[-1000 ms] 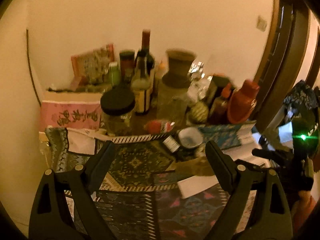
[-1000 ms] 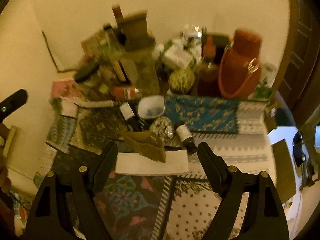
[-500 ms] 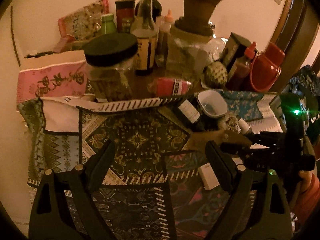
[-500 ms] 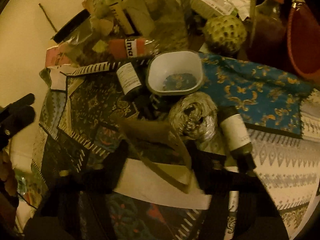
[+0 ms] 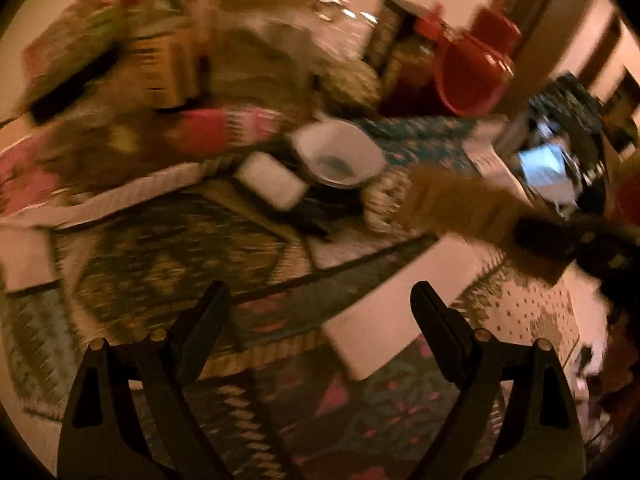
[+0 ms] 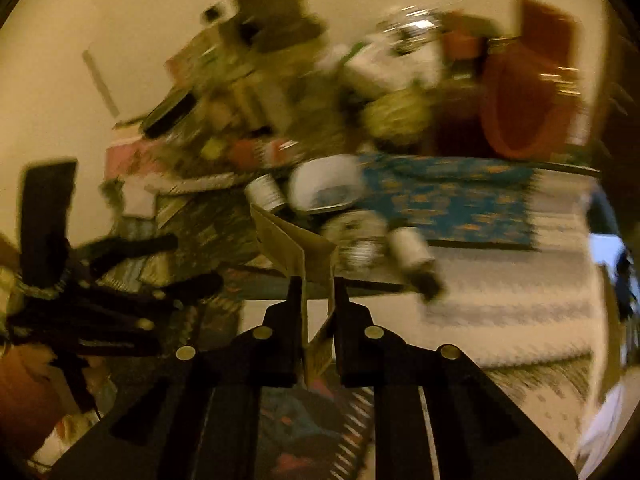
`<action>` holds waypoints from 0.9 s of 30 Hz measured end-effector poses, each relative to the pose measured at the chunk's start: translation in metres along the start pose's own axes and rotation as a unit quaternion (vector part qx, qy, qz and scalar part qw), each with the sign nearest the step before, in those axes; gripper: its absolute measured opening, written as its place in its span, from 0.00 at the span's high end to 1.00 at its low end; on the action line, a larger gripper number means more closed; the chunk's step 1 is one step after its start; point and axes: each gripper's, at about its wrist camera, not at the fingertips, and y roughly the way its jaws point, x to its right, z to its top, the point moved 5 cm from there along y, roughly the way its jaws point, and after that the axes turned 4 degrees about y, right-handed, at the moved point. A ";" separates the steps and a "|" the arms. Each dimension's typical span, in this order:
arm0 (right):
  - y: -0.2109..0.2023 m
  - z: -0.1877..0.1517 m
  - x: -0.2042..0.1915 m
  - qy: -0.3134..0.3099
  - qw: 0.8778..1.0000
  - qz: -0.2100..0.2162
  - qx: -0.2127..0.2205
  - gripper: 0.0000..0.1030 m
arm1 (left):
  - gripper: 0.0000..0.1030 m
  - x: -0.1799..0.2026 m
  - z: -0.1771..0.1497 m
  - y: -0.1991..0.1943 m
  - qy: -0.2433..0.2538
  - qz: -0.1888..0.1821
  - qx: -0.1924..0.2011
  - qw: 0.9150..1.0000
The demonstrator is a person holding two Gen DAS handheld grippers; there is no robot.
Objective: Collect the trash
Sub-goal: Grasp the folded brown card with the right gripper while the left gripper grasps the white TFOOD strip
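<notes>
1. Since a second ago my right gripper [image 6: 316,280] has gone from standing wide over the brown paper scrap [image 6: 298,246] to pinched hard on it; the scrap now sticks up between the narrow jaws, lifted clear of the cloth.
2. Patterned tablecloth [image 5: 168,256]: covers the table, dark motifs on my left, pale dotted part on my right.
3. Red jug [image 5: 478,70]: far right among blurred bottles and jars.
4. White paper strip [image 5: 400,304]: flat on the cloth, just ahead of my left gripper [image 5: 320,300], whose jaws stand wide with nothing in them.
5. White bowl [image 6: 324,186]: beyond the scrap, beside a small labelled bottle [image 6: 266,196].
6. Foil ball [image 6: 356,232]: partly hidden behind the scrap; blurred.
</notes>
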 end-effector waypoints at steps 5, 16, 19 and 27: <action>-0.035 -0.009 0.045 0.053 0.997 -0.052 0.027 0.88 | 0.13 0.031 -0.002 0.043 0.035 -0.037 -0.030 0.998; -0.076 -0.043 0.097 0.126 0.988 -0.084 0.039 0.88 | 0.22 0.084 -0.030 0.056 0.114 -0.069 -0.073 0.988; -0.082 -0.049 0.099 0.129 0.987 -0.083 0.040 0.89 | 0.27 0.097 -0.042 0.052 0.135 -0.060 -0.077 0.986; -0.100 -0.059 0.099 0.126 0.988 -0.079 0.049 0.89 | 0.46 0.115 -0.054 0.048 0.166 0.003 -0.065 0.984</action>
